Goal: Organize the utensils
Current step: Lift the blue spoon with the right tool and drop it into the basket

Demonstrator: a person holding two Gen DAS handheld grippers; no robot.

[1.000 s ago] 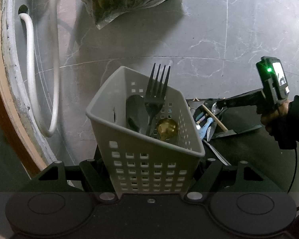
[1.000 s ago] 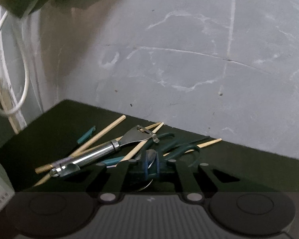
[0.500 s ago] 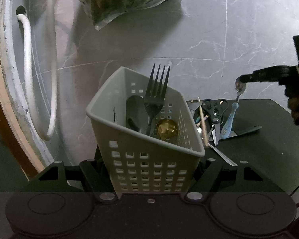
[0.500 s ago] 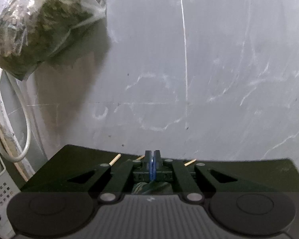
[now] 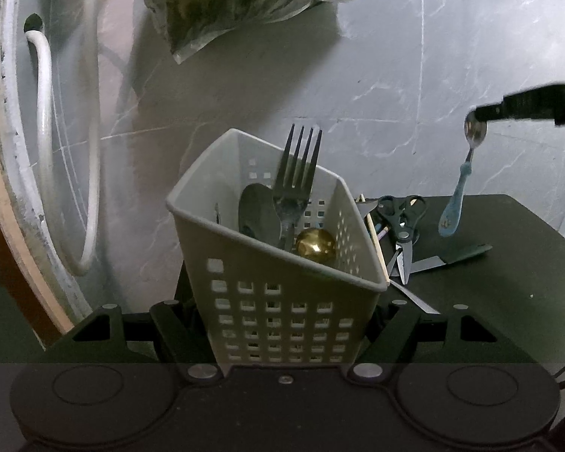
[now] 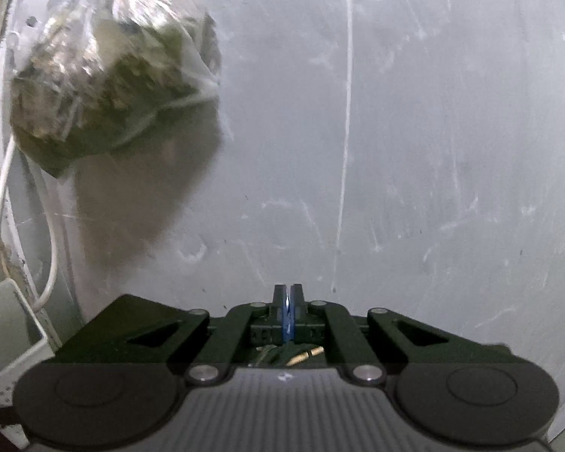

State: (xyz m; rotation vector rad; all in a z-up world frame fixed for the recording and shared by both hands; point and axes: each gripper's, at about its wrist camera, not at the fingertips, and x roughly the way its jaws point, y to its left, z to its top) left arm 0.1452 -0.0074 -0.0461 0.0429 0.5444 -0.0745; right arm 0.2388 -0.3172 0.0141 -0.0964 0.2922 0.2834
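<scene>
The left gripper (image 5: pixel 286 324) clamps the lower part of a pale perforated basket (image 5: pixel 282 301), one finger on each side, and holds it up above the dark table (image 5: pixel 508 282). The right gripper (image 5: pixel 484 113) is closed on the bowl of a small spoon (image 5: pixel 459 188), whose light blue handle hangs down clear of the table; in its own camera only a thin blue sliver shows between the closed fingers (image 6: pixel 278 301). The right hand is cut off at the picture's edge. Inside the basket stand a dark fork (image 5: pixel 295 173), a dark spoon (image 5: pixel 256 214) and a brass-coloured round thing (image 5: pixel 315 245); their lower parts are hidden. Scissors (image 5: pixel 401 226) and a wooden chopstick (image 5: pixel 374 241) lie on the table behind the basket.
</scene>
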